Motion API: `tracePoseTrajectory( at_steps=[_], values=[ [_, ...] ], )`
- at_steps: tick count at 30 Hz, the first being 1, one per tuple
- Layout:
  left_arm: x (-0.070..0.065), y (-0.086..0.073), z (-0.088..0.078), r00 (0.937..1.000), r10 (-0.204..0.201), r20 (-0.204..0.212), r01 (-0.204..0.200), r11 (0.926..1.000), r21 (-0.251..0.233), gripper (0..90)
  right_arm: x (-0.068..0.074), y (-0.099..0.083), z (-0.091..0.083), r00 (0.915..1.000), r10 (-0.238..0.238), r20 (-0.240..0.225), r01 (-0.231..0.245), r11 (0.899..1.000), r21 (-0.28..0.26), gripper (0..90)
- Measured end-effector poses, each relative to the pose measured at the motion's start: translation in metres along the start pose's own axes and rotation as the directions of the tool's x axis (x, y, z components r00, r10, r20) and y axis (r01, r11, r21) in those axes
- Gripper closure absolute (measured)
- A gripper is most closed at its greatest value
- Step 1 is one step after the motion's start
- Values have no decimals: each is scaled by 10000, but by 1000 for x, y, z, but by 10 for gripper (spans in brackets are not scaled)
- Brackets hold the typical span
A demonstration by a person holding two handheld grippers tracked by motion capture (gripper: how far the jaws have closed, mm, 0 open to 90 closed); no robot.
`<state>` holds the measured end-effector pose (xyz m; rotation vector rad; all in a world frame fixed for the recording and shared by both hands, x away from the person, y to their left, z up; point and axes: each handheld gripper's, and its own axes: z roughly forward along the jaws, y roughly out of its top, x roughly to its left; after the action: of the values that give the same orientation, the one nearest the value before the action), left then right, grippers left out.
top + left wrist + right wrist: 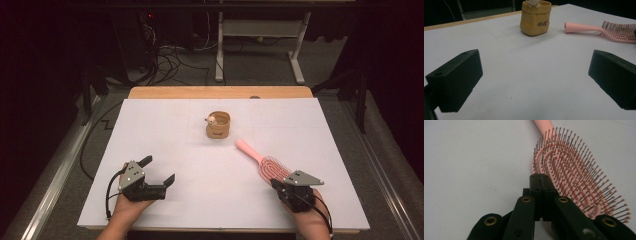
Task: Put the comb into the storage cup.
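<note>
A pink hairbrush (260, 160) lies bristles up on the white table, its handle pointing toward the far middle. My right gripper (275, 183) rests at the near end of the brush head, jaws pressed together with nothing between them. In the right gripper view the shut tips (539, 176) touch or nearly touch the left rim of the hairbrush head (574, 170). My left gripper (159, 170) sits at the near left, open and holding nothing. The left gripper (534, 75) looks across bare table at the hairbrush (599, 30) and a tan sack-shaped pot (535, 18).
The tan pot (218, 125) stands upright in the far middle with a small pale figure at its rim. A white sheet (200, 200) covers the table, with a wooden edge (220, 92) at the back. Beyond it are a desk frame (260, 30) and floor cables.
</note>
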<state>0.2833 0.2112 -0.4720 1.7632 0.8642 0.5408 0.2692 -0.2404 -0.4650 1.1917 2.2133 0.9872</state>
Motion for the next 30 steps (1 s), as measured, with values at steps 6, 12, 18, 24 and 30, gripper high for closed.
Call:
tracePoseTrajectory(
  at_steps=[6, 12, 18, 24, 30],
  values=[
    [0, 0, 0, 10000, -34, -47, 34, 10000, -6, 0, -1, 0, -1, 9998, 70, -159, -72, 9999, -114, 889],
    [0, 0, 0, 10000, -16, -29, 16, 10000, 13, 0, -6, 5, -15, 9953, 301, -921, -457, 9840, -1723, 761],
    [1, 0, 1, 10000, -44, -63, 44, 10000, -38, 0, -20, 7, -26, 9918, 1083, -682, -1221, 9601, -2515, 508],
    [1, 0, 1, 10000, -38, -50, 37, 10000, -45, 0, -34, 3, -32, 9885, 1466, -372, -1511, 9478, -2808, 365],
    [1, 0, 1, 10000, -40, -31, 39, 10000, -57, 0, -44, 1, -31, 9855, 1686, 166, -1579, 9496, -2707, 184]
  ],
)
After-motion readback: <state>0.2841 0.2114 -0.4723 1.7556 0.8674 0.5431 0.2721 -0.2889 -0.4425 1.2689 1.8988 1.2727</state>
